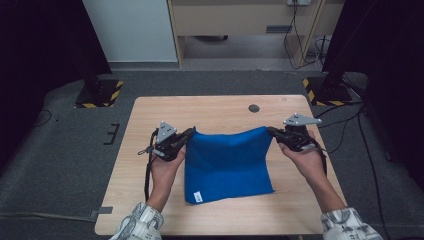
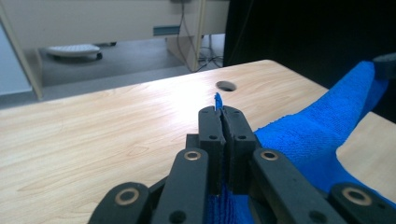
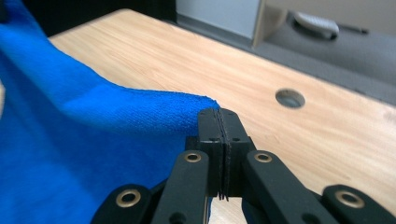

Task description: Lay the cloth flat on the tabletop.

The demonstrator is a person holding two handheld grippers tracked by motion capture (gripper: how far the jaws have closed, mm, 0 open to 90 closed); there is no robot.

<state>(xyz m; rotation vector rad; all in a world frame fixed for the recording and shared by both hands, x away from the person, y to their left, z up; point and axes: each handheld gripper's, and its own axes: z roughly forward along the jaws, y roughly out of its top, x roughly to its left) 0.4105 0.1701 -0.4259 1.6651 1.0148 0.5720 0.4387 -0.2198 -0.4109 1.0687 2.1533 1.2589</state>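
A blue cloth (image 1: 225, 162) hangs stretched between my two grippers over the wooden table (image 1: 210, 107); its near part lies on the table, with a small white tag at the near left corner. My left gripper (image 1: 191, 132) is shut on the cloth's far left corner. In the left gripper view, blue fabric (image 2: 322, 121) is pinched between the pads, a tip poking out above them at my left gripper (image 2: 221, 111). My right gripper (image 1: 270, 131) is shut on the far right corner. In the right gripper view, the cloth (image 3: 70, 140) runs off to the left from my right gripper (image 3: 218, 113).
A round cable hole (image 1: 254, 108) sits in the table beyond the cloth. Black stands with yellow-striped bases (image 1: 99, 93) flank the table on the grey floor. A wooden desk frame (image 1: 240, 20) and cables stand behind.
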